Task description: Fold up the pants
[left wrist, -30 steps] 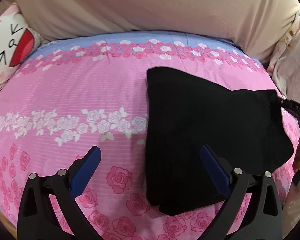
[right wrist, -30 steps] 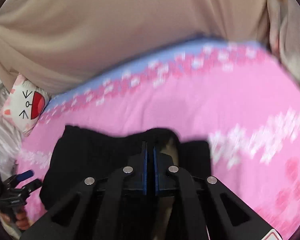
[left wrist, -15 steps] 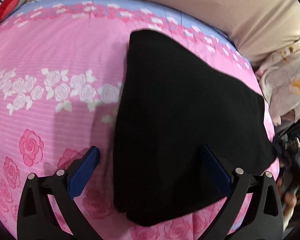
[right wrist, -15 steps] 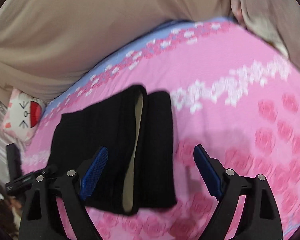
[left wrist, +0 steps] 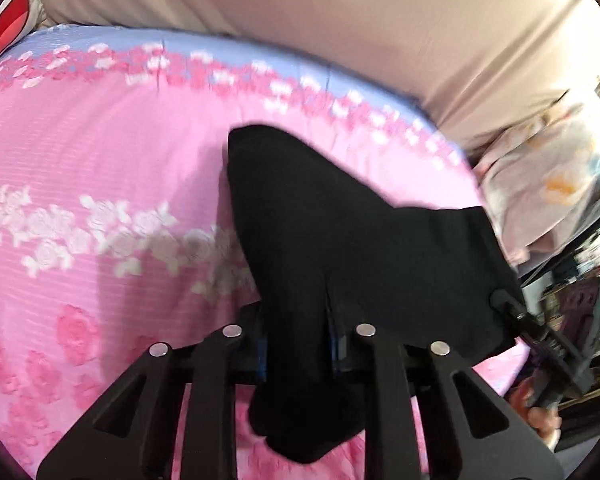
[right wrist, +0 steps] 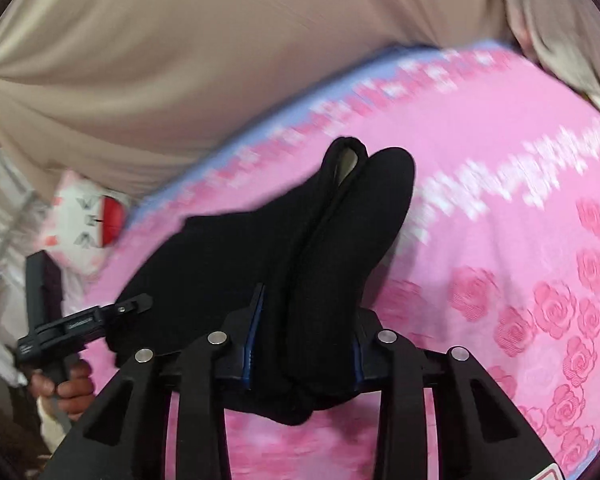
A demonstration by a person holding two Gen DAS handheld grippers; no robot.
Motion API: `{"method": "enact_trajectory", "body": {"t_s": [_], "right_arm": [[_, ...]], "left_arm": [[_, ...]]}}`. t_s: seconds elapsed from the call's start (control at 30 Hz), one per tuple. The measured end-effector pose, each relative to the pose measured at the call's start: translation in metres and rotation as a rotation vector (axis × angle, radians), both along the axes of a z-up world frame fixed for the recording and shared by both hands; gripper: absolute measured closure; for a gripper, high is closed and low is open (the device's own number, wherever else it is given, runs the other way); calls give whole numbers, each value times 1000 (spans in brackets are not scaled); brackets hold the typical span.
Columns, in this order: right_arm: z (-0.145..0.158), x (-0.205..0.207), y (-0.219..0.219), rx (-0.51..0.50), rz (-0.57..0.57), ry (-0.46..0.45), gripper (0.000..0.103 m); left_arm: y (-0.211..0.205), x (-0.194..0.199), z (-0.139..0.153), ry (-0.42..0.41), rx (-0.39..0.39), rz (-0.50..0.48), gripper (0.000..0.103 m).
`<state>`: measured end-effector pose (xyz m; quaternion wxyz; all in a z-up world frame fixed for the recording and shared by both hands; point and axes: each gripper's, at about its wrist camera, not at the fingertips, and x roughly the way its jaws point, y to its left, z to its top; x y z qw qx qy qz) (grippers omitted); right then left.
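Observation:
The folded black pants (left wrist: 340, 248) lie on the pink rose-print bedspread (left wrist: 100, 160). My left gripper (left wrist: 298, 354) is shut on the near corner of the pants, and cloth bunches between its blue pads and hangs below. My right gripper (right wrist: 302, 360) is shut on the other near end of the pants (right wrist: 300, 248), where a pale lining shows at the far fold. The right gripper also shows at the right of the left wrist view (left wrist: 504, 306), touching the pants' edge. The left gripper also shows at the left of the right wrist view (right wrist: 136, 304).
A beige curtain (left wrist: 300, 12) hangs behind the bed. A white cat-face pillow (right wrist: 84, 216) lies at the bed's far left corner. A pale floral cloth (left wrist: 548, 184) lies off the bed's right side. Dark clutter (left wrist: 580, 296) stands beyond the right edge.
Both grippers were open over the pants half a second ago and have closed on the near edge of the pants. The gripped cloth is now gathered and raised.

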<state>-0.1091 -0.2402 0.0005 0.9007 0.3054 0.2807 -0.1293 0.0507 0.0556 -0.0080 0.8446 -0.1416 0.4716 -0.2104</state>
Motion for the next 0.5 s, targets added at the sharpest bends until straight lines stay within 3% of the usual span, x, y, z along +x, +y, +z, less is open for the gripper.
{"method": "enact_trajectory", "body": {"t_s": [0.07, 0.13, 0.2, 0.27, 0.33, 0.37, 0.43, 0.5], "right_arm": [[14, -2, 17, -27, 47, -18, 71], [10, 1, 25, 12, 86, -14, 66], [-13, 10, 28, 36, 108, 55, 59], [-40, 10, 23, 35, 33, 164, 51], [-38, -6, 15, 84, -37, 99, 52], [-28, -13, 14, 48, -80, 74, 53], [4, -13, 26, -120, -88, 45, 91], [22, 6, 37, -177, -12, 40, 97]], "left_arm": [[17, -17, 19, -39, 25, -1, 84], [26, -31, 25, -69, 100, -3, 76], [33, -41, 12, -62, 220, 49, 57], [35, -47, -1, -93, 367, 133, 53], [36, -53, -1, -119, 424, 163, 53], [38, -55, 3, -133, 401, 163, 49], [38, -56, 16, -172, 339, 169, 31], [24, -51, 23, -215, 335, 168, 21]]}}
